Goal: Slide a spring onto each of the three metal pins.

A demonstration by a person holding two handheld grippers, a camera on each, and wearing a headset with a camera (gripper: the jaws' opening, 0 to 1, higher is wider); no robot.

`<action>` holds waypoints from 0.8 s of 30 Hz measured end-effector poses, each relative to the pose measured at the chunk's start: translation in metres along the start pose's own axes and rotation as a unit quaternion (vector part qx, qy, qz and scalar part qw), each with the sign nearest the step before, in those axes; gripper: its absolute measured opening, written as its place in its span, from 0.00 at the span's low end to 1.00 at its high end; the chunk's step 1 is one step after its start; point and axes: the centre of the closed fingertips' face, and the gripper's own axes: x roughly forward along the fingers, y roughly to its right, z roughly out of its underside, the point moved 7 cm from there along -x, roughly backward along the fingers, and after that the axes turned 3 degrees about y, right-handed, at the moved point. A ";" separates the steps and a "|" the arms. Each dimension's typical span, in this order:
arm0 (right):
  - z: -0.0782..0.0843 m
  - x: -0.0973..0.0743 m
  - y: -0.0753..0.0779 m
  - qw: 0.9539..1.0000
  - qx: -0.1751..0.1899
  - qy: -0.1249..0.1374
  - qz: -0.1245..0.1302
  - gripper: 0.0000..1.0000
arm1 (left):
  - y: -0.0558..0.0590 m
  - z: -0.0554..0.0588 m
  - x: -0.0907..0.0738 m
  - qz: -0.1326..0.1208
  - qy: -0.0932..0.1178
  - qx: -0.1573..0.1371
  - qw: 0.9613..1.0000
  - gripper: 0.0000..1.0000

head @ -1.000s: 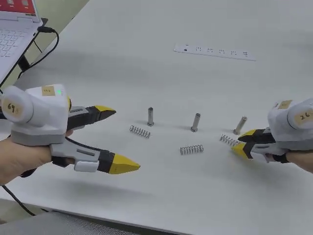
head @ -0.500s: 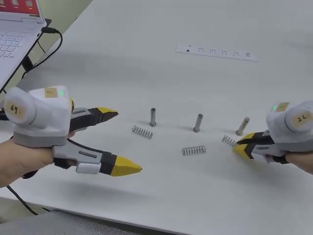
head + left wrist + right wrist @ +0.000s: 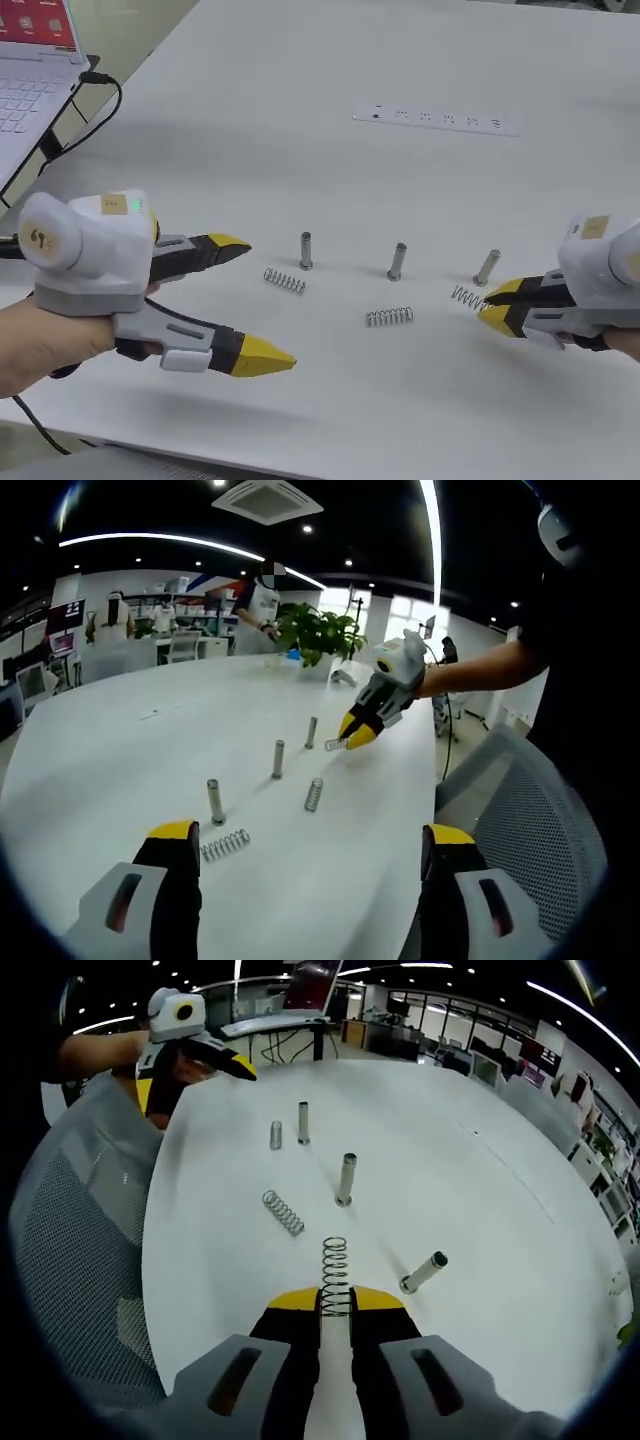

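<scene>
Left tool (image 3: 265, 300) hangs spread wide over the tabletop (image 3: 300, 130), holding nothing, just as it did a second ago. Beside it the left spring (image 3: 284, 280) lies near the upright left pin (image 3: 306, 250); the middle spring (image 3: 389, 316) lies in front of the middle pin (image 3: 397, 261). Neither spring has moved, and all three pins are bare. Further right, the right pin (image 3: 487, 267) stands tilted, and the right spring (image 3: 467, 296) lies just beside it. The right tool (image 3: 490, 305) has closed in and now pinches that spring's near end, so the first threading looks about to begin.
</scene>
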 end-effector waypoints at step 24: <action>-0.043 -0.003 -0.054 0.991 -0.101 0.030 -0.080 0.08 | 0.026 -0.019 0.064 0.082 0.006 0.031 0.996 0.52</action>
